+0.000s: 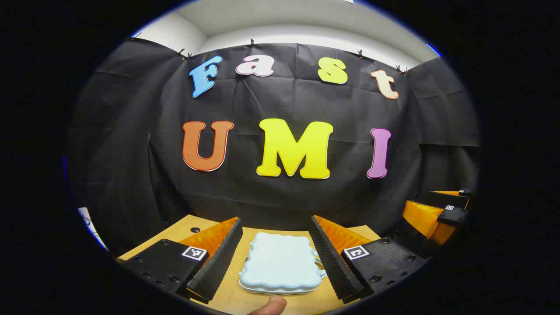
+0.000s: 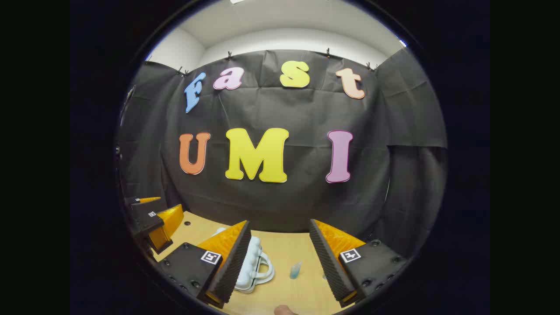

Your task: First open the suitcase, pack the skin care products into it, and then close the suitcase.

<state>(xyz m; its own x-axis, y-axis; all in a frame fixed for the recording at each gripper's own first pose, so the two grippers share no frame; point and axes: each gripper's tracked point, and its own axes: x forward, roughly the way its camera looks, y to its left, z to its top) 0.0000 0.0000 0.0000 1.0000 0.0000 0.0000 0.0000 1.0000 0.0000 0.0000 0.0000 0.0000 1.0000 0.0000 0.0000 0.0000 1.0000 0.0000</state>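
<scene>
A: Suitcase (image 1: 281, 267) first, the far-left item of interest. Where is it seen?

B: In the left gripper view, a small pale case with a scalloped edge is seen lying flat and closed on the wooden table (image 1: 227, 295), between the fingers of the left gripper (image 1: 277, 251). Neither finger is seen touching it, and the jaws are held wide apart, released. A handle is seen on the case's right side.

A: And in the right gripper view?

B: The suitcase (image 2: 253, 264) is found on the left there, partly hidden behind the left finger of the right gripper (image 2: 280, 256). Its handle is turned to the right.

A: What is seen to the right of it?

B: A small bluish skin care bottle (image 2: 295, 270) is seen standing on the table (image 2: 284, 245), apart from the case, between the right gripper's fingers but untouched by them. Those jaws are also spread open, with nothing grasped.

A: Is the other tool seen anywhere?

B: At the far right edge of the left gripper view a second gripper is seen; in the right gripper view one is seen at the far left edge. Their state cannot be told from there.
</scene>
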